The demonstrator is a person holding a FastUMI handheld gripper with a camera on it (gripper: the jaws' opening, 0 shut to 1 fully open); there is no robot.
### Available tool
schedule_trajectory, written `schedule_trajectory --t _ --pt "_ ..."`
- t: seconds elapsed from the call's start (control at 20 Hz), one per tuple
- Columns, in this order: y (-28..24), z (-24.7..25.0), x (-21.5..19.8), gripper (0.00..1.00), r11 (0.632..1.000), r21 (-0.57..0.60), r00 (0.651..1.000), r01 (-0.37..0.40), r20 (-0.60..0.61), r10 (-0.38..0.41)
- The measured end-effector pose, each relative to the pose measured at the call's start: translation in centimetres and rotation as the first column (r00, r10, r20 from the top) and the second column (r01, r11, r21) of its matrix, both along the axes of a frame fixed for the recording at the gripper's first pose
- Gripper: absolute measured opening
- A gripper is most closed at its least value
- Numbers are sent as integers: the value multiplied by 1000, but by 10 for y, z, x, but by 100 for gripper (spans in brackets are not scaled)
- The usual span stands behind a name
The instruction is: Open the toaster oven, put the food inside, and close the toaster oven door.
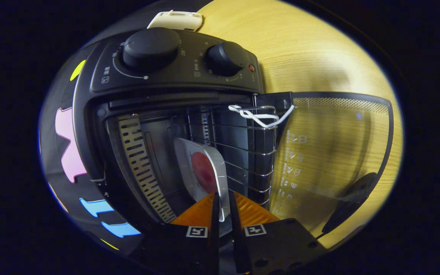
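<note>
The gripper (223, 208) has its fingers clamped on the near rim of a white plate (204, 168), whose long axis runs away from them into the open toaster oven (174, 114). A reddish piece of food (203, 172), hard to identify, lies on it. The plate sits over the wire rack (243, 145); the glass door (330, 152) is swung open over the wooden surface (300, 49).

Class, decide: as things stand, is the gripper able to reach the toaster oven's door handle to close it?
Probably not yet. The gripper has its jaws shut on the white plate inside the toaster oven; the handle on the open door lies off to one side, unobstructed.
</note>
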State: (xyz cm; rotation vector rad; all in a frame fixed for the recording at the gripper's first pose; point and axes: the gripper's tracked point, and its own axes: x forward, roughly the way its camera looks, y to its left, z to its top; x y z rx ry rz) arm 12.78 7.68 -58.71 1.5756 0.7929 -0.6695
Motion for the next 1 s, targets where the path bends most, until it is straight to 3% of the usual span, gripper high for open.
schedule_trajectory --t 0.05,0.3,0.35,0.45,0.55,0.7,0.8,0.9,1.0 --pt "4 6 -3 27 1000 9 1000 -19 9 19" --pt "21 43 -36 26 981 -18 980 -191 46 191" --pt "21 52 -48 44 971 -40 971 -234 39 236" --pt "23 62 -71 45 935 -98 939 -339 30 344" --pt "21 68 -95 100 873 -181 887 -453 -1 461" --pt "23 74 -127 98 752 -267 789 -602 -58 611" --pt "28 76 -148 98 638 -323 696 -699 -102 710" --pt "25 69 -169 98 465 -397 573 -791 -218 790" --pt "22 53 -189 99 279 -407 428 -870 -341 837"
